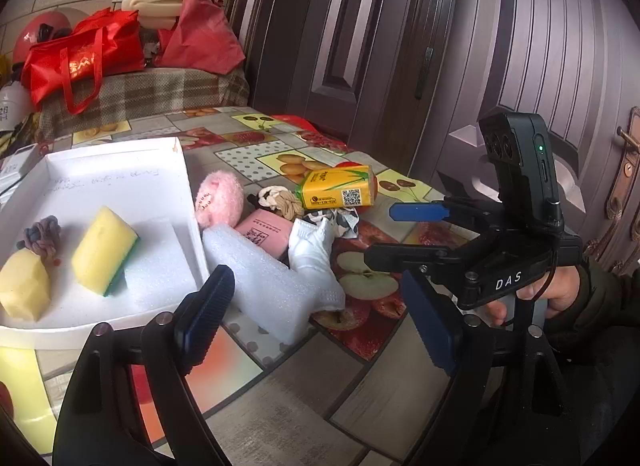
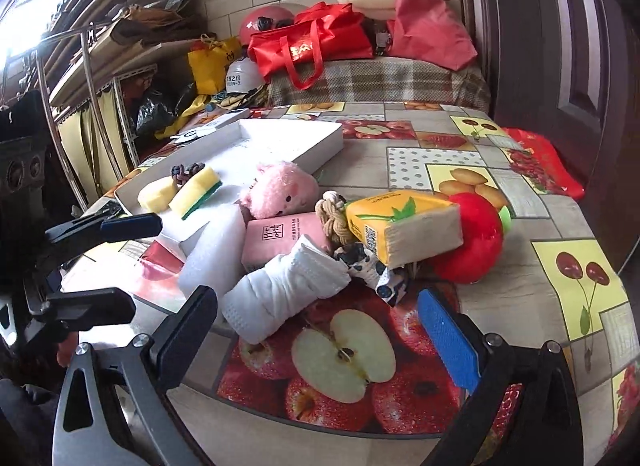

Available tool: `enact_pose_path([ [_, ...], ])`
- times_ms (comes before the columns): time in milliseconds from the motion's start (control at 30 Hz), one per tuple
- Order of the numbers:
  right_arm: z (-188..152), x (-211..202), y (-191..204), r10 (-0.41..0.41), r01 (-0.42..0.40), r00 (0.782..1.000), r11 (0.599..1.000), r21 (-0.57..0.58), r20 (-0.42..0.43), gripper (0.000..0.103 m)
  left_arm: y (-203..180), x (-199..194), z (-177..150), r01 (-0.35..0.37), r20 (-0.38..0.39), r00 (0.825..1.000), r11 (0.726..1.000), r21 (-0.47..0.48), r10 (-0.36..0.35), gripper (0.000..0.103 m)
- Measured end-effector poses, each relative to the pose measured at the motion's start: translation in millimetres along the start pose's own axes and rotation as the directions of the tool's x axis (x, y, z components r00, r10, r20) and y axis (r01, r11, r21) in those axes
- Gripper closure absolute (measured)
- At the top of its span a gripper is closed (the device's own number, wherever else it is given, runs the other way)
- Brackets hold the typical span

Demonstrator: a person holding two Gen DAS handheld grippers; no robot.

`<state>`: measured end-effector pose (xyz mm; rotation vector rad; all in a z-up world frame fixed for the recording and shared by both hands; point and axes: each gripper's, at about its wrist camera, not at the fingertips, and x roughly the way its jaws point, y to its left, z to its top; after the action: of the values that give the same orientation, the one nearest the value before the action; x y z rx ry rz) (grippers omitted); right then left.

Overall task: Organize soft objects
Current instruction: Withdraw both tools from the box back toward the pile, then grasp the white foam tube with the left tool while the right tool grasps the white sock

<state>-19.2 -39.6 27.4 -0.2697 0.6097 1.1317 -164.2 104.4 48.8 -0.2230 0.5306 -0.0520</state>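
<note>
A white tray [image 1: 120, 169] holds a yellow-green sponge [image 1: 105, 252], a pale yellow sponge [image 1: 24, 286] and a knotted purple rope [image 1: 42, 238]. Right of it lies a pile: white foam block [image 1: 260, 286], white rolled cloth [image 2: 280, 294], pink plush [image 2: 280, 189], pink tissue pack [image 2: 280, 242], yellow tissue pack [image 2: 404, 221], beige rope knot [image 2: 332, 217], black-white scrap [image 2: 372, 266] and red soft toy [image 2: 472, 242]. My left gripper [image 1: 320, 318] is open, just short of the foam block. My right gripper [image 2: 320, 330] is open, just before the rolled cloth.
The table has a fruit-print cover [image 2: 520, 169]. Behind it a plaid-covered bench [image 2: 380, 77] holds red bags [image 2: 316, 41], a helmet and foam. A dark door [image 1: 400, 45] stands to the right. Shelves [image 2: 92, 77] stand at the left.
</note>
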Motion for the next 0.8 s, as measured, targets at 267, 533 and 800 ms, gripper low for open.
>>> enact_pose_path([
  [267,-1.4,2.9,-24.4,0.013,-0.010,1.000,0.993,0.120,-0.024,0.005,2.7,26.3,-1.2,-0.113,-0.116,0.988,0.991,-0.071,0.104,0.038],
  [533,-1.5,9.5,-23.2,0.020,-0.011,0.998,0.991,0.130,-0.063,0.005,26.1,42.3,0.2,-0.261,-0.179,0.956,0.954,-0.146,0.234,0.041],
  [800,9.5,46.6,9.9,0.033,-0.021,0.989,0.996,0.083,-0.143,0.005,31.6,34.5,-4.8,-0.313,-0.195,0.938,0.943,-0.117,0.287,0.068],
])
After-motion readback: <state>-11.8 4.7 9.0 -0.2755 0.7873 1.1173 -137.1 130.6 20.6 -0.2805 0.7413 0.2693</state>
